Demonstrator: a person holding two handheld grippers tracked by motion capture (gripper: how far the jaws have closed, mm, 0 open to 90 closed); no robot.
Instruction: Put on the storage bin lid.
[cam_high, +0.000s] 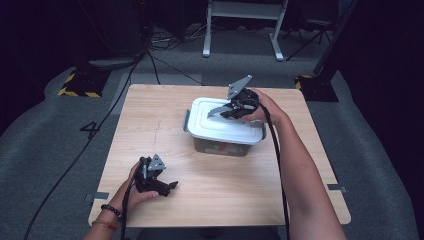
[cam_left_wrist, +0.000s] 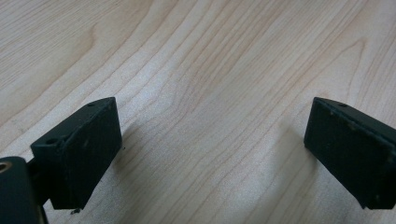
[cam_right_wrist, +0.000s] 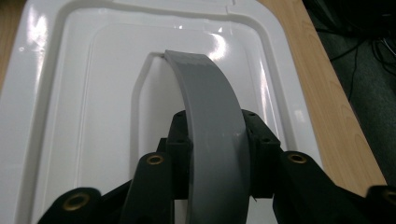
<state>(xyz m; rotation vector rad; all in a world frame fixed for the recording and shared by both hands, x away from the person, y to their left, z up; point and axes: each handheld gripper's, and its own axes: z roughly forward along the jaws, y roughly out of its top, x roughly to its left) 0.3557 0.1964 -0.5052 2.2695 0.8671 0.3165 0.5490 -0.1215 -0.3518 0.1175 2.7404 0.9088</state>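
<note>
A clear plastic box with a white lid (cam_high: 220, 125) stands at the middle right of the wooden table (cam_high: 150, 130). Its grey handle (cam_high: 218, 109) is raised off the lid. My right gripper (cam_high: 235, 109) is shut on that handle from the far right side. In the right gripper view the grey handle (cam_right_wrist: 210, 135) arches between the two black jaws above the white lid (cam_right_wrist: 84, 116). My left gripper (cam_high: 167, 187) rests low over the table near the front left, open with nothing in it. Its fingers (cam_left_wrist: 79, 154) stand wide apart over bare wood (cam_left_wrist: 210, 93).
Dark contents show through the box wall (cam_high: 220, 147). The table's right edge (cam_right_wrist: 336, 112) runs close beside the box. Cables (cam_high: 150, 60) and stand bases (cam_high: 82, 82) lie on the grey floor behind the table.
</note>
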